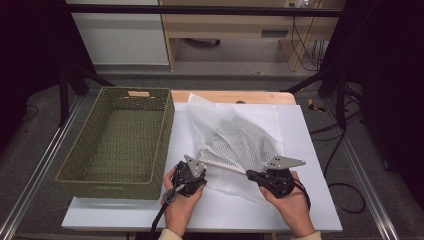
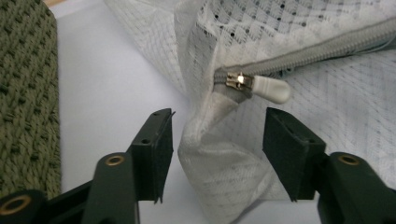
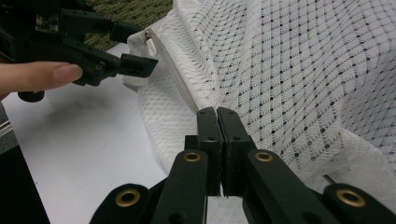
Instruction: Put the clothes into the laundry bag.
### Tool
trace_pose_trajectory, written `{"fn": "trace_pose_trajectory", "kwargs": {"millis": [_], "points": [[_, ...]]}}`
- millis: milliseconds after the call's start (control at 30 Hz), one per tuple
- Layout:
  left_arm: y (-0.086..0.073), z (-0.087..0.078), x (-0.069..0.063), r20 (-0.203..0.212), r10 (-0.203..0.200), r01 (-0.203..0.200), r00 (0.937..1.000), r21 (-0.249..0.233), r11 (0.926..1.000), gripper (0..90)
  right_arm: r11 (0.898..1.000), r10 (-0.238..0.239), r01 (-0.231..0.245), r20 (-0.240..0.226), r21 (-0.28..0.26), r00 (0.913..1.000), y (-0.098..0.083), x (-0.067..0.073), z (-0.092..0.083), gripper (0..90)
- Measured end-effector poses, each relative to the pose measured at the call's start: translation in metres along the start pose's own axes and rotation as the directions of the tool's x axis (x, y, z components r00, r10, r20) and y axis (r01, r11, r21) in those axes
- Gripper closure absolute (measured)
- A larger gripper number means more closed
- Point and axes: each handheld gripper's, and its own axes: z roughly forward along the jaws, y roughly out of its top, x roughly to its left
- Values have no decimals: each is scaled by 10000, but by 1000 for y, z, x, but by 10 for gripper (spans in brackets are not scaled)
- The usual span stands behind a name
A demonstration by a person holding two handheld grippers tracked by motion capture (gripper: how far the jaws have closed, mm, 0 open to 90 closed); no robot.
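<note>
Midway at a white table (image 1: 300, 150): white mesh laundry bag (image 1: 235, 140) spread just beside a green woven basket (image 1: 120, 140), near edge lifted between two hand-held grippers. Right gripper (image 3: 217, 112) clenched on the bag's edge close to the grey zipper (image 2: 317, 49), holding it taut. Left gripper (image 2: 217, 126) parted, straddling the bunched corner fabric just below the white zipper pull (image 2: 271, 88), pads not yet pressing (pull sits above the jaws, not between them). Best done, by the look of it: lifting the left jaws to the pull itself, closing on the tab rather than on loose mesh, then drawing along the zipper line against the right gripper's tension. Pinching cloth alone likely to snag the slider.
</note>
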Motion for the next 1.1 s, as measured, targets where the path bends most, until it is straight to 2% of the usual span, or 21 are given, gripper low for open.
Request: {"fn": "trace_pose_trajectory", "kwargs": {"millis": [100,200,267,367,567,733,800,933,1100], "points": [[1,5,3,-88,-32,35,10000,242,9997,495,10000,-8,8,-15,22,10000,0,0,1,889],[-2,6,4,176,-300,292,9994,407,9987,571,10000,-2,2,-4,14,10000,0,0,1,890],[-5,5,4,272,-245,231,9993,512,9984,619,10000,31,-31,-8,22,10000,0,0,0,889],[-7,1,7,386,-307,289,9988,452,9986,711,10000,29,-29,-7,6,10000,0,-2,0,889],[-10,-10,6,738,-268,248,9969,276,9993,833,10000,88,-89,52,32,9999,-1,-2,0,889],[-12,-21,3,973,-163,156,9951,84,9998,862,9999,-24,24,-47,103,10000,-1,0,2,890],[-12,-25,3,1219,-301,297,9921,55,9995,866,9998,-49,50,-56,190,10000,-1,1,4,890],[-12,-32,3,1443,-264,261,9892,40,9997,872,9996,-123,125,-97,239,9999,-1,3,4,890],[-13,-42,5,1456,-95,97,9893,-10,10000,876,9994,-219,223,-128,281,9997,-2,5,4,890]]}}
